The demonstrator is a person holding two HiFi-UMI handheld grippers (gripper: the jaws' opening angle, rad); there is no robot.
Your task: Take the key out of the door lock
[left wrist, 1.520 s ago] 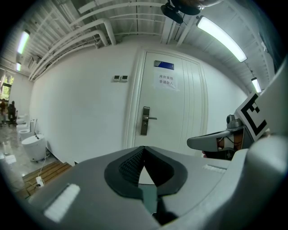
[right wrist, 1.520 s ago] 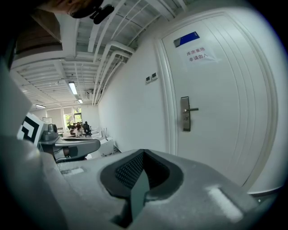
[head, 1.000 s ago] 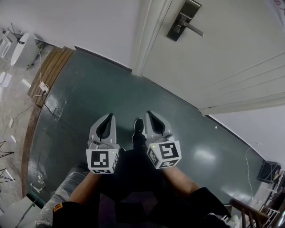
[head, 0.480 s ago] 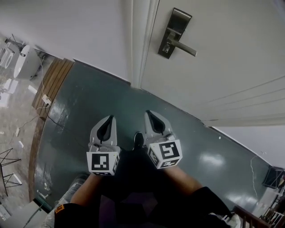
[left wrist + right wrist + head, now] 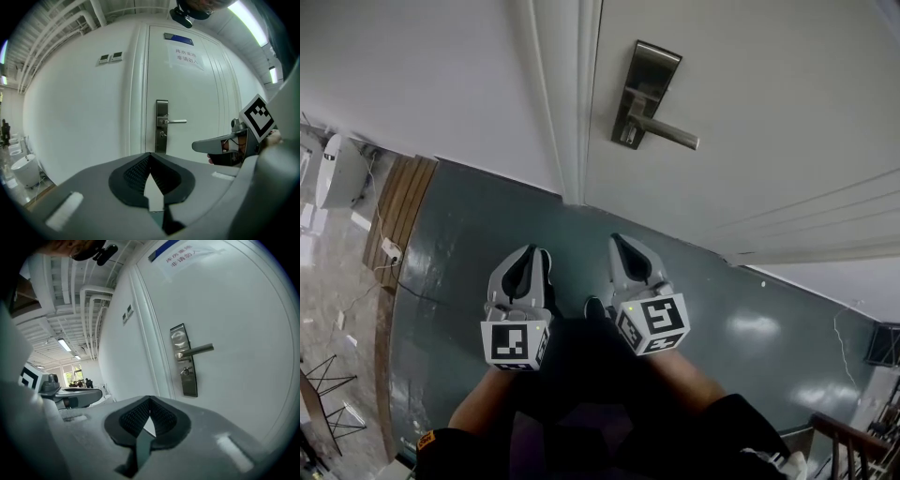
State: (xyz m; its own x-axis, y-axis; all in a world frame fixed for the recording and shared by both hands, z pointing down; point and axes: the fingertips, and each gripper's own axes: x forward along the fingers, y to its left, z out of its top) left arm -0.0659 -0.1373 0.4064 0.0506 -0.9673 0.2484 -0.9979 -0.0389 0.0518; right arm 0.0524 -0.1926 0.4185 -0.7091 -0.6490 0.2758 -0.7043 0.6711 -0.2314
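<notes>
A steel lock plate (image 5: 642, 94) with a lever handle (image 5: 667, 139) sits on the white door (image 5: 769, 112). A small key (image 5: 162, 134) sticks out of the plate below the handle; in the right gripper view the key (image 5: 186, 371) hangs under the lever. My left gripper (image 5: 528, 265) and right gripper (image 5: 625, 251) are held side by side over the floor, both pointing at the door and well short of it. Each is shut with nothing between its jaws. The left gripper's tips (image 5: 150, 155) line up below the plate. The right gripper's tips (image 5: 150, 400) sit left of it.
A white door frame (image 5: 567, 112) and a white wall (image 5: 422, 75) stand left of the door. The floor (image 5: 469, 234) is dark green. Wooden boards (image 5: 398, 202) and a white basin (image 5: 342, 169) lie far left. A paper notice (image 5: 187, 56) is on the door and wall switches (image 5: 110, 58) are beside it.
Both grippers have moved together toward the door, and the lock plate now sits lower and nearer in the head view. The jaws have stayed shut.
</notes>
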